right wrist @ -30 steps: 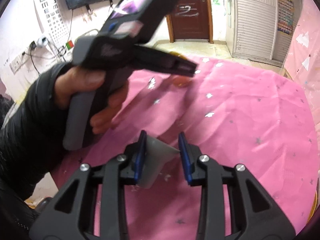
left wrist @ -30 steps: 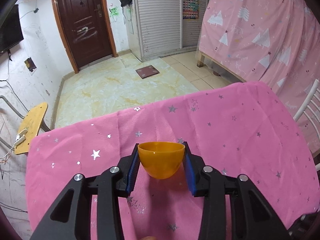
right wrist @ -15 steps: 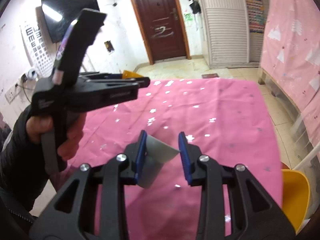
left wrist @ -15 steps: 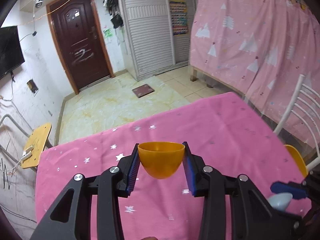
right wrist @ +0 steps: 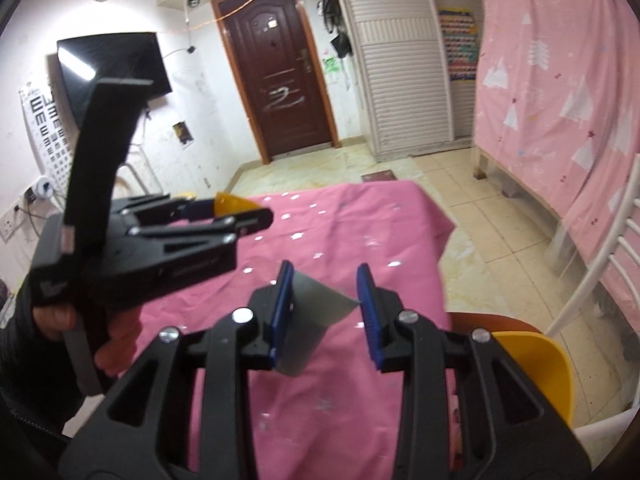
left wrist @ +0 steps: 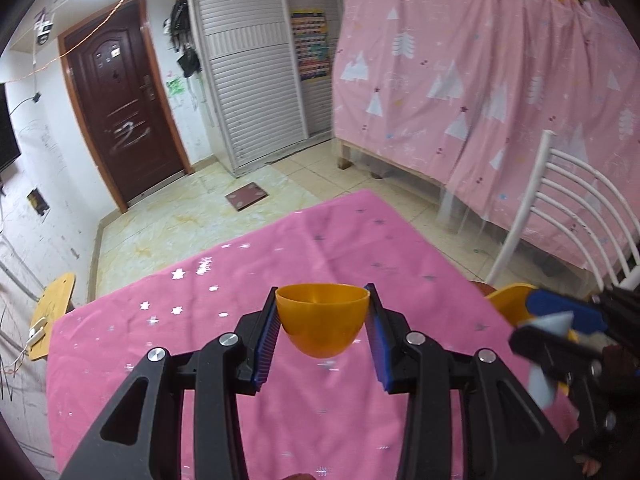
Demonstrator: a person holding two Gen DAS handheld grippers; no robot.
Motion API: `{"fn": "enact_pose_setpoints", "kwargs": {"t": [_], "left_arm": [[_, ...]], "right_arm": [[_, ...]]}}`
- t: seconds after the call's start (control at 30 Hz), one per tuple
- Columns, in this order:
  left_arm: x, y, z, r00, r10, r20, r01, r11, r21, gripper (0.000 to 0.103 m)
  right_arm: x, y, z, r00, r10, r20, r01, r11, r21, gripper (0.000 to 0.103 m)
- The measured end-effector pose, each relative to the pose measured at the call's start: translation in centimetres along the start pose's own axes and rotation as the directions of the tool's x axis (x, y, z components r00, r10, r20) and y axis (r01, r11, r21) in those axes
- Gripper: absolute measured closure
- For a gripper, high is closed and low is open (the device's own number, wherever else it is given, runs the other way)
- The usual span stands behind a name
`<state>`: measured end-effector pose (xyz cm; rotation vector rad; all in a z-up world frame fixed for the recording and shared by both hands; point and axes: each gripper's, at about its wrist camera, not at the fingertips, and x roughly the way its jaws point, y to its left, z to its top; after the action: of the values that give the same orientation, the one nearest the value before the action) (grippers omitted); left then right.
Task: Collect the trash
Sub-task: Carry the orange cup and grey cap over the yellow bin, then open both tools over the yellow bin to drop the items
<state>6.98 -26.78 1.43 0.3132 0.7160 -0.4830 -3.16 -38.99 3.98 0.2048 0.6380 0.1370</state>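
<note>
My left gripper [left wrist: 322,328] is shut on an orange plastic bowl [left wrist: 322,322], held upright above the pink star-patterned tablecloth [left wrist: 240,300]. The bowl's rim also shows in the right wrist view [right wrist: 230,204]. My right gripper [right wrist: 326,312] is shut on a grey angular scrap [right wrist: 312,320], gripped against its left pad, above the cloth's right side. The scrap also shows at the right of the left wrist view [left wrist: 550,354]. The left gripper [right wrist: 244,220] is to the left of the right one, level with it.
A yellow-seated chair [right wrist: 536,376] with a white slatted back [left wrist: 576,208] stands at the table's right edge. A bed draped in pink [left wrist: 480,80] lies beyond it. A small wooden stool [left wrist: 52,316] stands left of the table. A dark door [left wrist: 120,120] is at the far wall.
Both grippers have risen and tilted up from the table, with more of the room in view. The right gripper has come into the left wrist view. Both still hold their items.
</note>
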Motion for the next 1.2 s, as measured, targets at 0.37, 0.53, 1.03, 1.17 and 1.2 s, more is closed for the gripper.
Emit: {"fn": "enact_pose_setpoints", "kwargs": {"t": [0.37,0.53,1.03,1.17,1.2], "left_arm": [[-0.6,-7.6,0.7,0.997,-0.077,0.01,0.076,0.994,0.079,0.069],[-0.6,-11.3,1.0,0.99,-0.143,-0.013,0.143,0.984,0.109,0.07],[-0.2,-18.0,0.5,0.96,-0.267,-0.085,0.277,0.949,0.15,0.07],[0.3,-18.4,0.6,0.95,-0.295,-0.105,0.307,0.943,0.131,0.067],[0.4,-18.6,0.6,0.948,-0.299,-0.108,0.312,0.941,0.13,0.063]], "right_arm": [[-3.5,-6.2,-1.2,0.995,-0.088,0.038,0.085,0.993,0.082,0.072],[-4.3,-9.2,-1.9,0.99,-0.136,0.038,0.13,0.982,0.134,0.072],[-4.2,-16.3,-4.7,0.983,-0.184,-0.008,0.178,0.94,0.293,0.048],[-5.2,-17.5,-4.9,0.98,-0.198,0.011,0.184,0.927,0.328,0.047],[-5.4,-17.7,-4.9,0.98,-0.2,0.014,0.184,0.924,0.336,0.045]]}}
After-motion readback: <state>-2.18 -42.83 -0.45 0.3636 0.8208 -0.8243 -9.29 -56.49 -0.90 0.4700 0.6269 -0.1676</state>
